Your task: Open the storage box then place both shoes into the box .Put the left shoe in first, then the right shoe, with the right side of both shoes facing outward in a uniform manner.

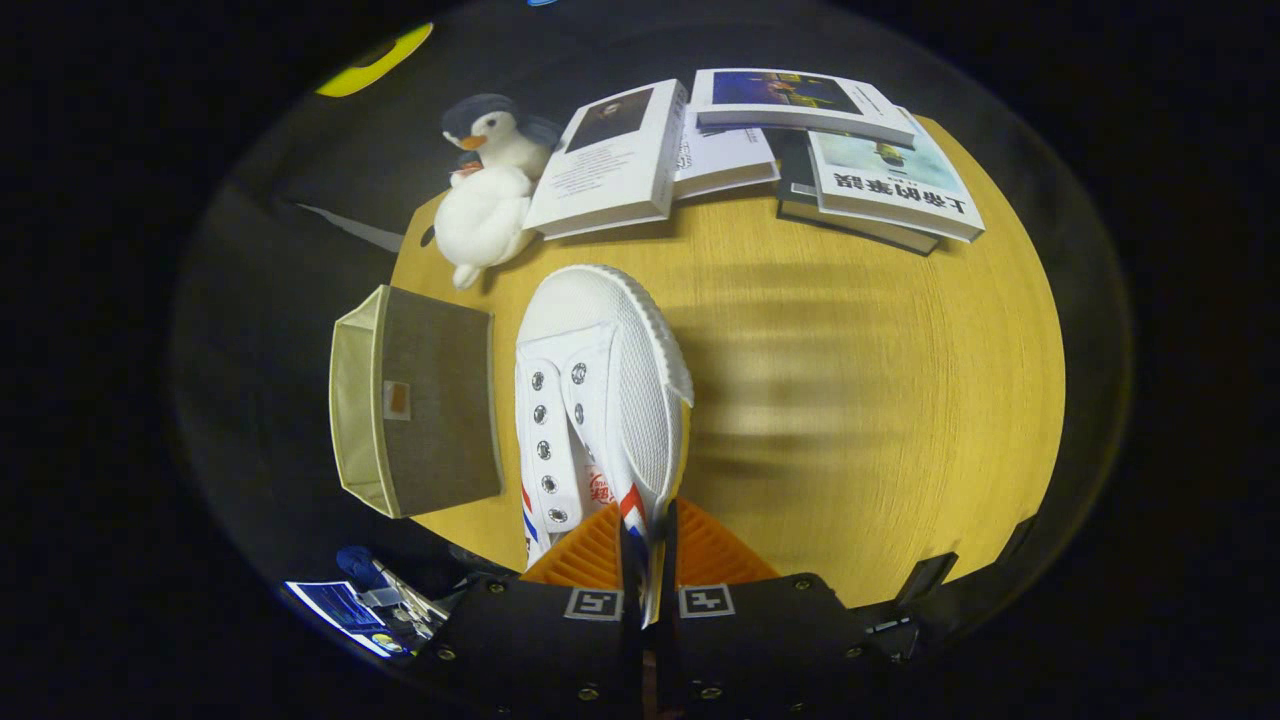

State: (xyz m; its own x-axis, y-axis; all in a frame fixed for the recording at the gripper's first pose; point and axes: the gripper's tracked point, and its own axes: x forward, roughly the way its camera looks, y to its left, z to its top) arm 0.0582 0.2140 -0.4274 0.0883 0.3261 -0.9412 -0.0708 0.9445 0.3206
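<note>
My gripper (647,530) is shut on the side wall of a white canvas shoe (600,390) with red and blue stripes near its heel. The shoe hangs above the wooden table (850,400), its toe pointing away from the fingers and its eyelets showing on the left side. Left of the shoe stands the storage box (420,400), a grey-brown fabric box with a cream lining, at the table's left edge; its opening faces left, away from the shoe.
Beyond the shoe lie several books (850,150) along the table's far edge. A plush penguin (490,180) sits at the far left corner, close behind the box. A dark floor surrounds the table.
</note>
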